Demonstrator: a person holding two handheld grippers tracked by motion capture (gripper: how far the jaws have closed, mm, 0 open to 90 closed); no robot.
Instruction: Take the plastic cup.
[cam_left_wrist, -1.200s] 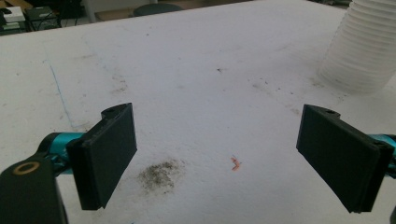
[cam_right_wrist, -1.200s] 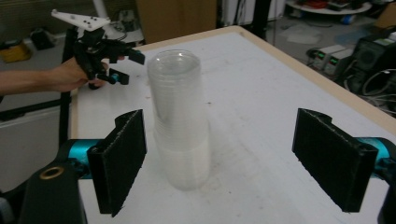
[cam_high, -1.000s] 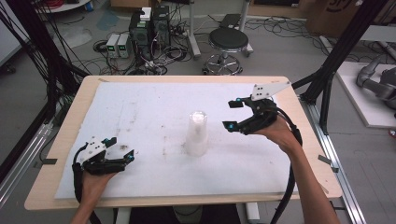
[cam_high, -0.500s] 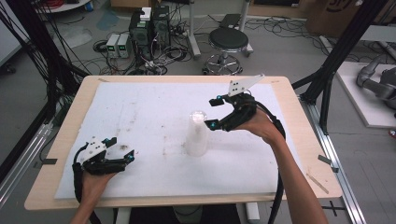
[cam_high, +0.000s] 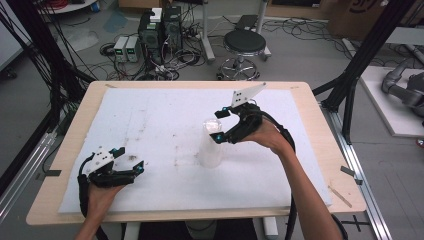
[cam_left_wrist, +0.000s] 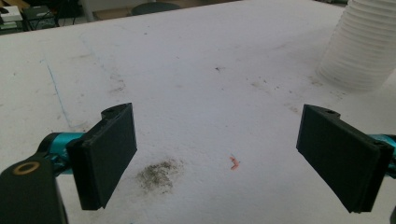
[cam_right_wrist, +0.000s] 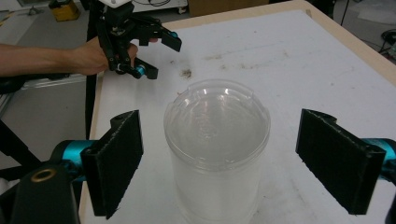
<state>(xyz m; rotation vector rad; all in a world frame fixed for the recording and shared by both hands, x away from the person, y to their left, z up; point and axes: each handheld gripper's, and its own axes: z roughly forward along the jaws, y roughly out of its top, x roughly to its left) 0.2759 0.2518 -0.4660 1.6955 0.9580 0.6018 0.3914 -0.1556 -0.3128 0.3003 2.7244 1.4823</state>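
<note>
While your right gripper (cam_high: 218, 125) straddles the cup stack (cam_high: 210, 145) mid-mat with jaws spread wide, untouching, your left gripper (cam_high: 129, 161) rests wide open, empty, well apart near the front-left.

One obstacle on the table (cam_high: 310, 115): a stack of clear cups (cam_high: 211, 144) mid-table, upright. Right gripper (cam_high: 219, 125) is at its top with jaws spread wide, gaps either side of the rim. Left gripper (cam_high: 128, 160) sits near the front-left corner, jaws apart over bare, stained surface, well apart from the stack.
</note>
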